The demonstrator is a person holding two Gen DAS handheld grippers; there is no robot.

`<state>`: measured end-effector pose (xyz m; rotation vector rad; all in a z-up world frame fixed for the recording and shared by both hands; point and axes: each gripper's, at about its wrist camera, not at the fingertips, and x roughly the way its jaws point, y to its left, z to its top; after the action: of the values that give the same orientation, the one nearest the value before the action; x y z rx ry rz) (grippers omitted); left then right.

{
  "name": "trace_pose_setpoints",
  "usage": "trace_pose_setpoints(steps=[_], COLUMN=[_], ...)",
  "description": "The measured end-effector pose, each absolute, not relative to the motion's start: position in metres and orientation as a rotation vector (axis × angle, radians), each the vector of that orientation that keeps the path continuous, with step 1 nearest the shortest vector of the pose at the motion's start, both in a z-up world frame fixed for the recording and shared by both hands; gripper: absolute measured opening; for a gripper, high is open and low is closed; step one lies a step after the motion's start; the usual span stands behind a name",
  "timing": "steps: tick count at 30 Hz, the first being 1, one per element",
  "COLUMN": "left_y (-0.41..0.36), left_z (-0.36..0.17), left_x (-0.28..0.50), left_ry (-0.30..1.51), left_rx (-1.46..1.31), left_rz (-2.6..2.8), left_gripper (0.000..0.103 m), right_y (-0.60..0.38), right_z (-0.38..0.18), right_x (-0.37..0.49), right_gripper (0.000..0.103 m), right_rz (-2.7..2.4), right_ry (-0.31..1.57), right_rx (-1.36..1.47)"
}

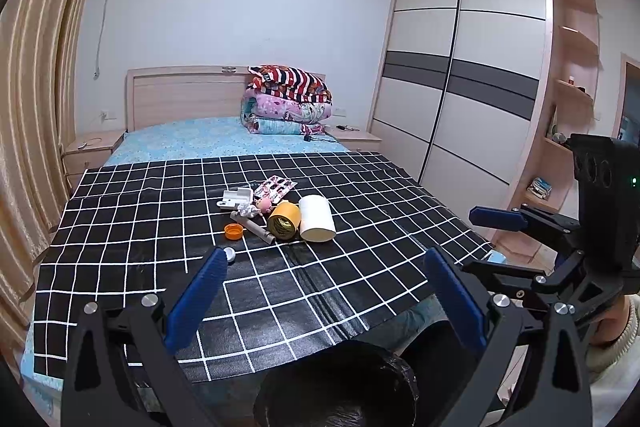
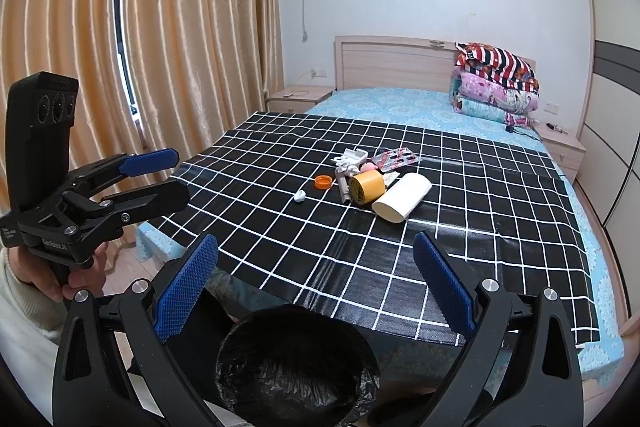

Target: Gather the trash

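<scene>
Left wrist view: two tools, left tool and right tool, gape wide and empty; one orange cap, two rolls.

Both grippers are black frames with silver screws and 2 blue textured fingers; cream knit sleeve.

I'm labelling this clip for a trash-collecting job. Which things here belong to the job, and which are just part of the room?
Belong to the job:
- white roll
- yellow tape roll
- orange cap
- grey tube
- foil wrapper
- black-lined bin
- left gripper, right gripper, both open

Just lying about:
- folded quilts
- wardrobe
- curtains
</scene>
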<state>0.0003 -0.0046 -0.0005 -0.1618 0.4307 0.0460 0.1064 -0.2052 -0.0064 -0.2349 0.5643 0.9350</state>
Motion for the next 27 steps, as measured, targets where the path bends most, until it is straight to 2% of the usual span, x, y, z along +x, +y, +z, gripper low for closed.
trace_pose_setpoints(steps=[27], left_y=[-0.0042], left_z=[-0.0012], left_x=[-0.0012], left_ry=[0.425], left_rx=[-0.164], left_rz=[0.051], left_gripper=[0.095], right_y=[-0.2068], right_z=[-0.0066], right_x=[0.1116], right_gripper=[0.099], right_rz=[0.922], right_ry=[0.568], right_rx=[-0.223])
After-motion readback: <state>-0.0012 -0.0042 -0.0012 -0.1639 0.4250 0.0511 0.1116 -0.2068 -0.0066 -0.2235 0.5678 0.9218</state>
